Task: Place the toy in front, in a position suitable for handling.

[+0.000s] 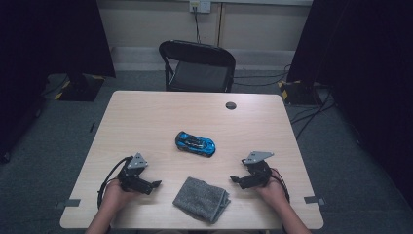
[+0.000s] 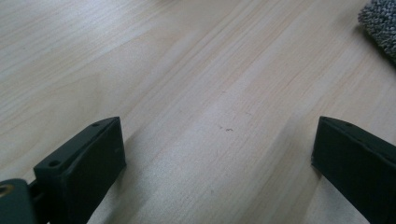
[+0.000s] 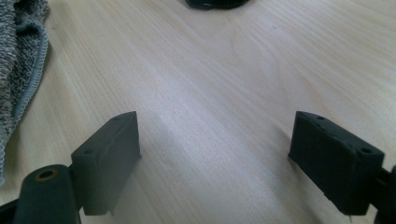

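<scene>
Pale wood-grain table (image 1: pixel 146 117). Folded grey terry cloth (image 1: pixel 202 199) lies at near edge, between left gripper (image 1: pixel 155 185) and right gripper (image 1: pixel 234 180); both rest with jaws apart, empty. Cloth looks soft, light, limp: pinch a corner or folded edge. Shiny blue toy car (image 1: pixel 195 143) sits mid-table.

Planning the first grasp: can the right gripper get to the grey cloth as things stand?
Probably yes. The right gripper is open, empty, and points toward the grey cloth, which lies flat beside it near the table front edge. Bare wood lies between them; the blue toy car sits farther back, out of the way.
</scene>
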A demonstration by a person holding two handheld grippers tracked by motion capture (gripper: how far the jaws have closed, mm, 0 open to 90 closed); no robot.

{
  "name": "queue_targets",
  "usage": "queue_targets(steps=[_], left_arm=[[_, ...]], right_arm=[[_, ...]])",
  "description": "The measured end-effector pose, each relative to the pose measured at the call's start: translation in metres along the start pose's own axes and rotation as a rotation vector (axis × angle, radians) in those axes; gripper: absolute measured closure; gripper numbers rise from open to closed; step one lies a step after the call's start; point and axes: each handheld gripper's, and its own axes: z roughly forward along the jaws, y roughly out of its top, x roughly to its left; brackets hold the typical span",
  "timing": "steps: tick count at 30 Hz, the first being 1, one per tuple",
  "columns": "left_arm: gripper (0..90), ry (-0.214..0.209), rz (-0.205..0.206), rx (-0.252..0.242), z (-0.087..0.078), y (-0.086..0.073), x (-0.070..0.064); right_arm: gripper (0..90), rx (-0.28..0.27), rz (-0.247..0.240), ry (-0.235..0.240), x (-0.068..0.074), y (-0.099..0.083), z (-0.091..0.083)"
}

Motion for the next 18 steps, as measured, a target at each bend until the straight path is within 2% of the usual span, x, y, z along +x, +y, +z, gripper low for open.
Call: queue_targets(steps=[14,18], left_arm=[[2.9,0.009,-0.008,-0.004,-0.0001,0.0002,-0.0004],[16.3,0.005,0.001,-0.031,-0.0047,-0.0022,0.0037]], right_arm=[[15.5,0.001,0.0,0.002,-0.0002,0.0001,-0.0001],[15.5,0.001,0.0,0.002,-0.0002,0.0,0.0]])
